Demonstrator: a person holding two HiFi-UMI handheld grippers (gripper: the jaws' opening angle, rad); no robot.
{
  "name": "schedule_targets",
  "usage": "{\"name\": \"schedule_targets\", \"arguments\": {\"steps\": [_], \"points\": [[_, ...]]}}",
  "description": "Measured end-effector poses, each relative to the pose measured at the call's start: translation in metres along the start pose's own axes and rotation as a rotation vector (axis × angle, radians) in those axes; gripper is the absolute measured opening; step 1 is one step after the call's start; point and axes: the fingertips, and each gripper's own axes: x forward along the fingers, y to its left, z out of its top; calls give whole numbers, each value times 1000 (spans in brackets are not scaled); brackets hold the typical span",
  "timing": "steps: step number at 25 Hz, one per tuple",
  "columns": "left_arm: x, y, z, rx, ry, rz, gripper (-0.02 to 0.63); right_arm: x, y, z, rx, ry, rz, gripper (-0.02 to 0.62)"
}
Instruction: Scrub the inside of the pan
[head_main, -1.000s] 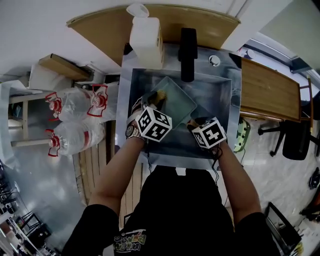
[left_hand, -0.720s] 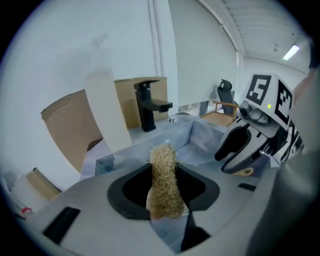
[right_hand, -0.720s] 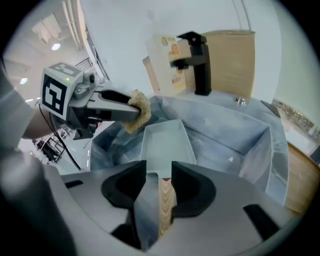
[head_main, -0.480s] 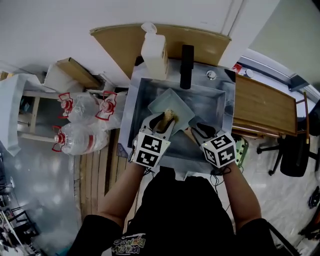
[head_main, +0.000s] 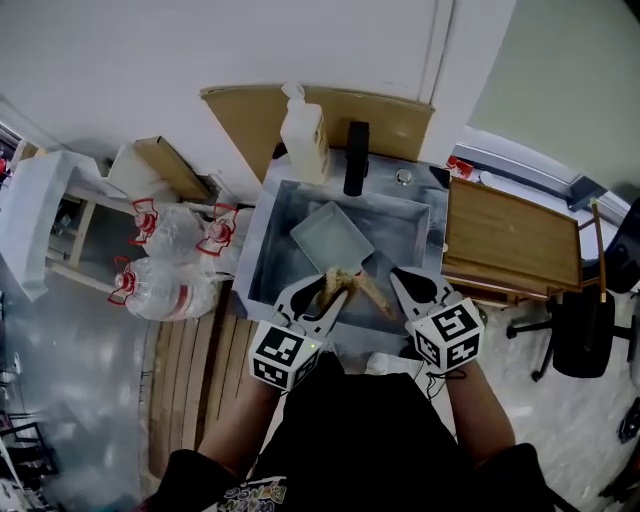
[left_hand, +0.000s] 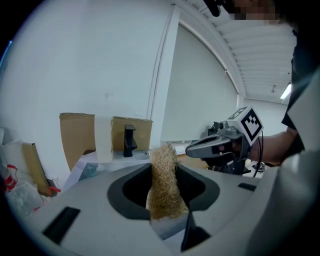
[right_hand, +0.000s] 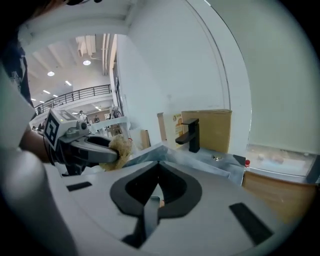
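A grey rectangular pan (head_main: 328, 236) lies in the steel sink (head_main: 262, 250), and a tan handle (head_main: 372, 296) runs from it toward me. My left gripper (head_main: 330, 288) hovers over the sink's near part, shut on a tan fibrous scrubber (head_main: 336, 280). In the left gripper view the scrubber (left_hand: 163, 185) stands upright between the pads. My right gripper (head_main: 397, 275) is to its right, above the near rim, with its jaws shut and nothing between them (right_hand: 158, 165). Both point up toward the back wall. The right gripper view shows the left gripper (right_hand: 107, 155) with the scrubber (right_hand: 120, 147).
A black faucet (head_main: 355, 145) and a white pump bottle (head_main: 303, 125) stand behind the sink. A wooden board (head_main: 510, 240) lies to the right. Water bottles (head_main: 170, 250) lie on the floor to the left. A cardboard sheet (head_main: 300, 105) leans against the wall.
Both grippers have drawn back from the pan toward me and now sit over the sink's near edge. The right gripper's jaws have closed. The scrubber stays in the left gripper.
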Motion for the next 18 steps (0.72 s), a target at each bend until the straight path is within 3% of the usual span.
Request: {"name": "schedule_targets", "arguments": {"steps": [10, 18], "points": [[-38, -76, -7, 42, -26, 12, 146, -62, 20, -1, -83, -55, 50, 9], [-69, -103, -26, 2, -23, 79, 146, -73, 43, -22, -75, -34, 134, 9]]}}
